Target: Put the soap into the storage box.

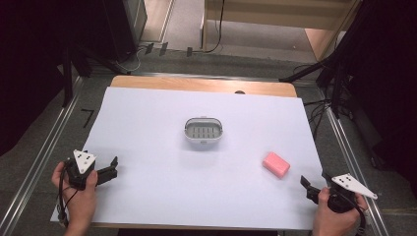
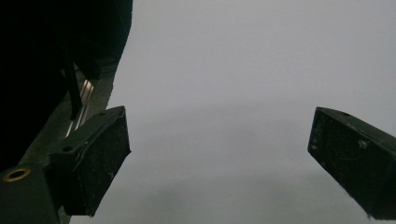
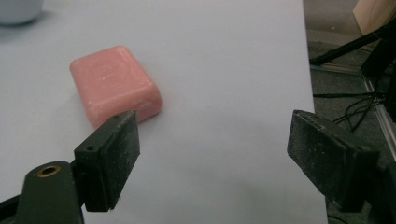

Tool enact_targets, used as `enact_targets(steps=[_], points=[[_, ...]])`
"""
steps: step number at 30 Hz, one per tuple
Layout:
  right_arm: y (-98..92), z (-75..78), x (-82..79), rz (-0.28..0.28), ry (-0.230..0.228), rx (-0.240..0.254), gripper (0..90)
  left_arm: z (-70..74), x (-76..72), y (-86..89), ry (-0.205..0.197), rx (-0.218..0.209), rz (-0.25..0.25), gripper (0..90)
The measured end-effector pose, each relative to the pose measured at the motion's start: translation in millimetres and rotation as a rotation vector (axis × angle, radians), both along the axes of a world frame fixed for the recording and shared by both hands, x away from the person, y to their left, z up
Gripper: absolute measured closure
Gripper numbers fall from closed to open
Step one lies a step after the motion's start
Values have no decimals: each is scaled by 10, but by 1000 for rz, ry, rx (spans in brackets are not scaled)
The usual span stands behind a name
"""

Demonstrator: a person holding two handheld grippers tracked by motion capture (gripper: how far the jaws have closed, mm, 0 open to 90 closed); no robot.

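Both grippers, left (image 1: 109, 172) and right (image 1: 309, 186), rest wide open and empty on the table (image 1: 162, 196); pink block (image 1: 276, 164), probably soap, lies near the right gripper.

A sheet (image 1: 162, 187) covers the table (image 1: 196, 83), and a soap dish (image 1: 203, 131) sits on it near the middle. The soap bar (image 1: 276, 164) lies on the sheet to the right and nearer, well apart from the dish. The left gripper (image 1: 109, 173) is at the near left edge, the right gripper (image 1: 310, 189) at the near right, just beside the soap.
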State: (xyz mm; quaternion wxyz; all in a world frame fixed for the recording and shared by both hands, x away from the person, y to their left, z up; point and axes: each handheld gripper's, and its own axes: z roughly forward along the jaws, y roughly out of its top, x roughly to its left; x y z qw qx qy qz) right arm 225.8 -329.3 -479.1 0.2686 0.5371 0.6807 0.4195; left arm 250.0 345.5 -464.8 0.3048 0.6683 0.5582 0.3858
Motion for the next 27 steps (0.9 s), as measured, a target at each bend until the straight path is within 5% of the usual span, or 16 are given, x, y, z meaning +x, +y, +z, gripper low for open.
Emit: enact_targets(steps=[4, 11, 27], points=[[104, 78, 99, 71, 73, -116, 171, -4, 11, -8, 11, 8, -9, 61], [202, 124, 224, 147, 162, -186, 143, -5, 14, -13, 18, 13, -18, 61], [385, 346, 506, 244, 282, -315, 82, -6, 14, -12, 15, 8, -18, 72]])
